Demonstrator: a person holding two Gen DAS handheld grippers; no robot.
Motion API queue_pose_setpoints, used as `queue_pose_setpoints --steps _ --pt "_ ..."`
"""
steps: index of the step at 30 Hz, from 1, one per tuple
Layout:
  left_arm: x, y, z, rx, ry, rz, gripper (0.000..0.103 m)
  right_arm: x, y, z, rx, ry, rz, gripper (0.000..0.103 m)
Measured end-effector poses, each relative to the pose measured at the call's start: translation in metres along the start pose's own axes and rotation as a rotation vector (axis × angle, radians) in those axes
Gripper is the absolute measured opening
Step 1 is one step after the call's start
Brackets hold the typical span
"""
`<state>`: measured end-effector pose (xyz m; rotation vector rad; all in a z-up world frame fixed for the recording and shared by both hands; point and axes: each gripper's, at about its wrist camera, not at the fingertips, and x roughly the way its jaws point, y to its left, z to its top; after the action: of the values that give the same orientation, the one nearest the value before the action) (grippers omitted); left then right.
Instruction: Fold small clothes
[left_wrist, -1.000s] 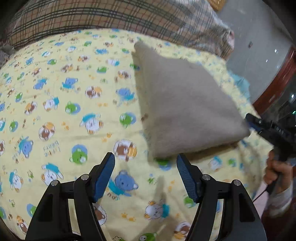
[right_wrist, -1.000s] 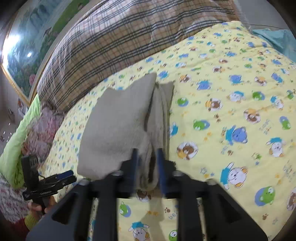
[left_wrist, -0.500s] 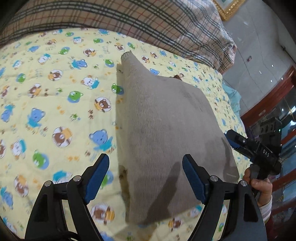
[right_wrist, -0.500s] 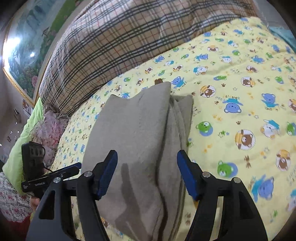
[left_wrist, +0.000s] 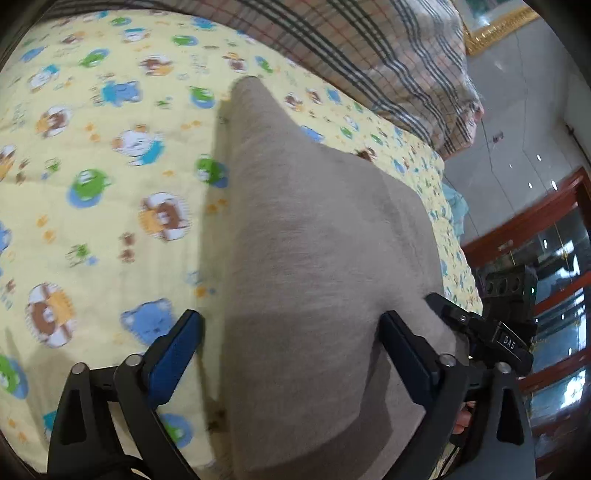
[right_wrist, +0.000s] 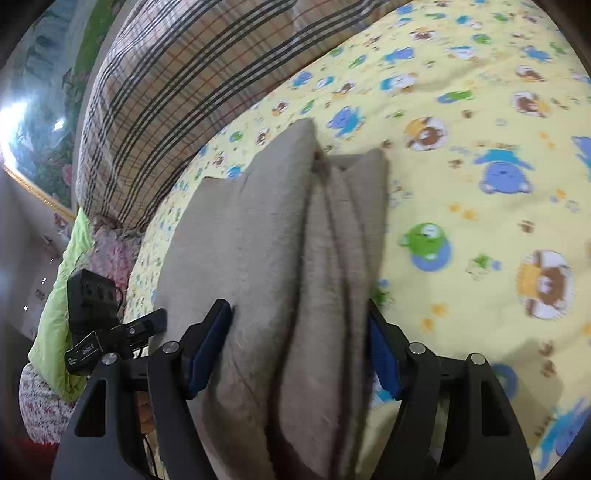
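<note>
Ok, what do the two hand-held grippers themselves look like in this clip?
Both match: the left hand-held gripper and the right hand-held gripper have black angular link arms with silver pivot rivets and flat blue finger pads. Seen from the opposite wrist, each has a boxy black body with a small white label; the right one's reads "DAS". A thin black cable hangs below the left one.

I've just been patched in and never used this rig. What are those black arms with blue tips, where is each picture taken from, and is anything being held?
No robot here: a person holds a two-finger gripper in each hand, each carrying a camera that looks along its fingers. One view shows the left gripper, the other the right gripper. Both are open, their blue pads straddling a folded grey garment that lies on a yellow cartoon-print bedsheet. Nothing is clamped. A plaid pillow lies behind.
</note>
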<state>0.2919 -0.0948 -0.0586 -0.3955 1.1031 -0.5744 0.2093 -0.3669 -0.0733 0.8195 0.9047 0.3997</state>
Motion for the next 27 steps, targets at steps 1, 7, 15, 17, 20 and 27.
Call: queue_pose_setpoints --steps 1,7,15,17,20,27 --pt "0.003 -0.002 0.0 0.002 0.008 -0.015 0.072 0.004 0.002 0.0 0.0 0.013 0.022 0.06" --pt "-0.018 -0.006 -0.005 0.006 -0.035 -0.058 0.047 0.003 0.023 -0.003 -0.006 -0.009 0.077 0.035" --pt "-0.124 0.03 -0.031 -0.019 -0.167 -0.01 0.046 0.024 0.105 -0.021 -0.124 0.031 0.192 0.034" --pt "-0.15 0.048 -0.037 -0.035 -0.196 0.018 0.046 0.037 0.126 -0.027 -0.154 0.046 0.23 0.034" --pt "-0.179 0.076 -0.046 -0.068 -0.221 0.057 0.046 0.066 0.159 -0.034 -0.186 0.089 0.278 0.033" --pt "-0.196 0.142 -0.068 -0.184 -0.219 0.094 0.047 0.127 0.194 -0.061 -0.217 0.195 0.306 0.034"
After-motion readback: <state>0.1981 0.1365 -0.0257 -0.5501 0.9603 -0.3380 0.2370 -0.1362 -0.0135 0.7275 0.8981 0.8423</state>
